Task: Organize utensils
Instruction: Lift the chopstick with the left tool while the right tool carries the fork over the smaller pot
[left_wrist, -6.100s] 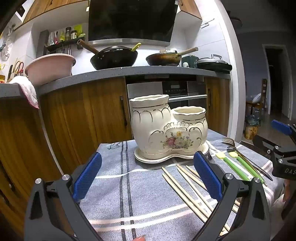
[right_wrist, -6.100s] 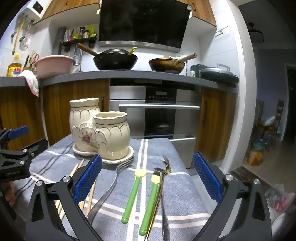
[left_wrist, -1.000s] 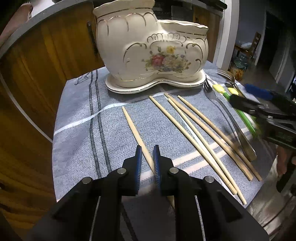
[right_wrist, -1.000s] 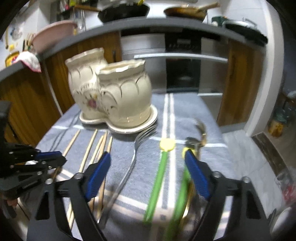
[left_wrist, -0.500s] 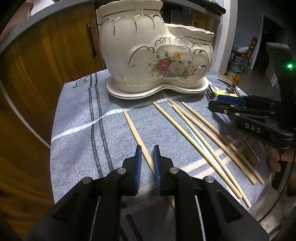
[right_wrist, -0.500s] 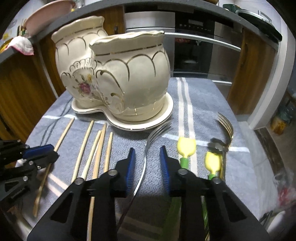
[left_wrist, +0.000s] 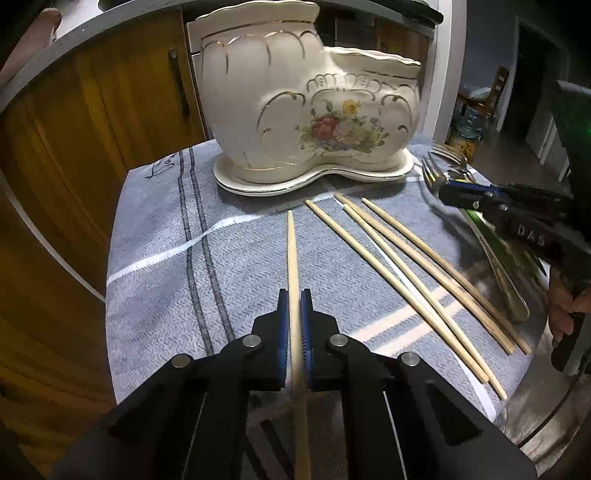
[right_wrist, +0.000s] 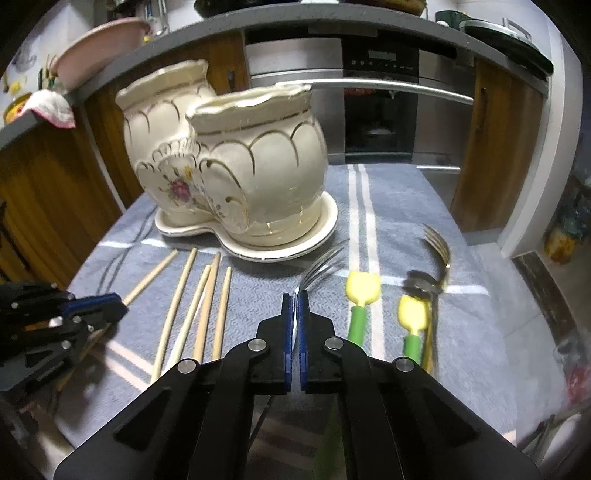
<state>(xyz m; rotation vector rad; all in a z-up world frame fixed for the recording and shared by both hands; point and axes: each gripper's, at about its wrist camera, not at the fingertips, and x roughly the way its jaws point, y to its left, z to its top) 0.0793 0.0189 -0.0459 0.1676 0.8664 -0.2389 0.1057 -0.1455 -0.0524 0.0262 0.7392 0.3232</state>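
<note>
Grey striped cloth (left_wrist: 155, 258) covers the table before a cream ceramic holder (left_wrist: 310, 110); left gripper (left_wrist: 294, 295) clamps one chopstick (left_wrist: 291, 251); right gripper (right_wrist: 295, 299) pinches a steel fork (right_wrist: 321, 264); four loose chopsticks (right_wrist: 207, 306) lie between.

Home kitchen: oven (right_wrist: 380, 110), wooden cabinets (left_wrist: 110, 110).

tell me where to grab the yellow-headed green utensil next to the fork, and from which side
Take the green-handled utensil by its straight green shaft just below the yellow head, coming from above with the jaws astride its narrow width. It lies flat on the cloth, and the shaft is slim and even while the head is broad. A second one lies close on the right.
</note>
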